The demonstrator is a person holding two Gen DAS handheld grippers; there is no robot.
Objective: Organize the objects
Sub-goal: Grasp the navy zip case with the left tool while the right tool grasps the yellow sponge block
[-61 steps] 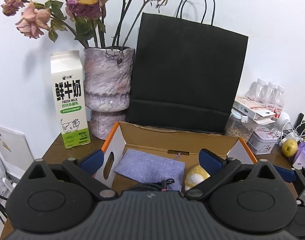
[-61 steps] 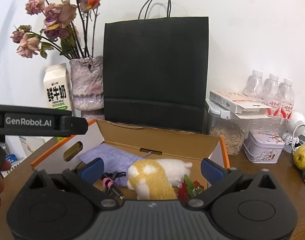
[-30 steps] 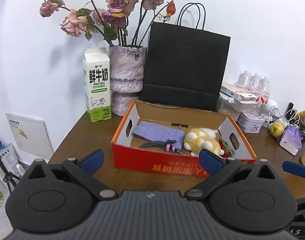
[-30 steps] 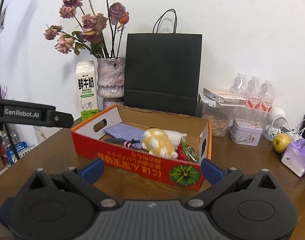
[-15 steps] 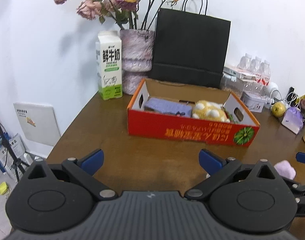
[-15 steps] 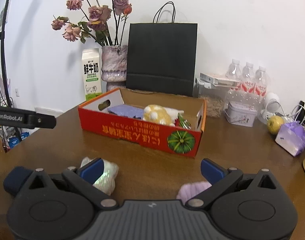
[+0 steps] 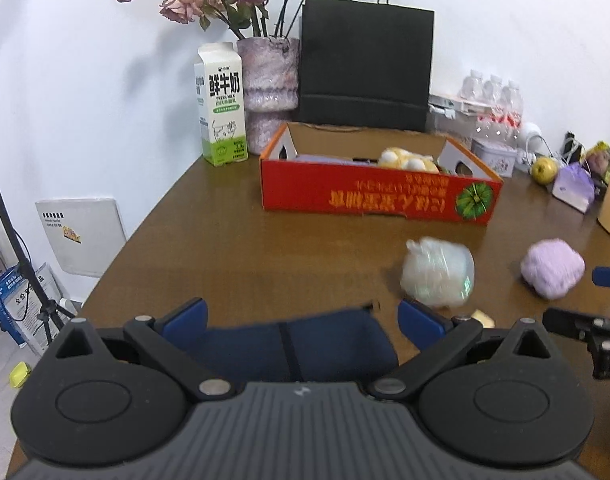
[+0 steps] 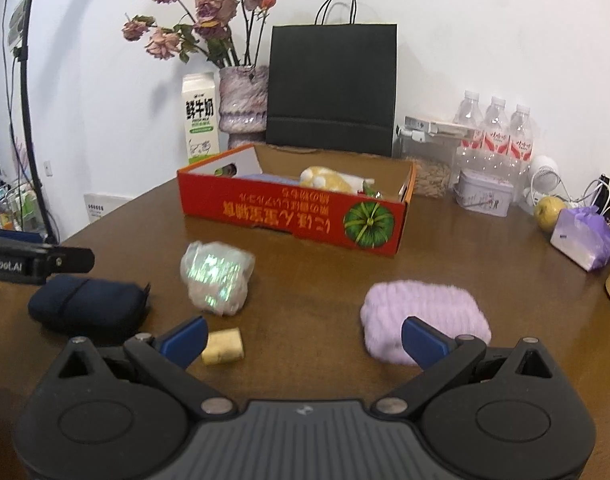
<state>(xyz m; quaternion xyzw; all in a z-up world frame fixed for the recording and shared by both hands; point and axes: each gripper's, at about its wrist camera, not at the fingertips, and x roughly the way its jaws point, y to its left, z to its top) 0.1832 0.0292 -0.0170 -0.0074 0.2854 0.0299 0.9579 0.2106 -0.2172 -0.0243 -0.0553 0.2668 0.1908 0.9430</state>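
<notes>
My left gripper is open, low over the table's front edge, with a dark navy pouch lying between its fingers. The same navy pouch shows at the left of the right wrist view. A shiny white bag and a fuzzy lilac pouch lie ahead, before the red cardboard box. The box holds a yellow plush and a purple cloth. My right gripper is open; the lilac pouch sits by its right finger, a small pale cork-like block by its left.
Behind the box stand a milk carton, a vase of dried roses and a black paper bag. Water bottles, a tin, a yellow-green fruit and a purple packet crowd the right. The brown table drops off at the left.
Both grippers have drawn back from the box and dropped lower. The navy pouch, shiny bag, lilac pouch and small block have come into close view.
</notes>
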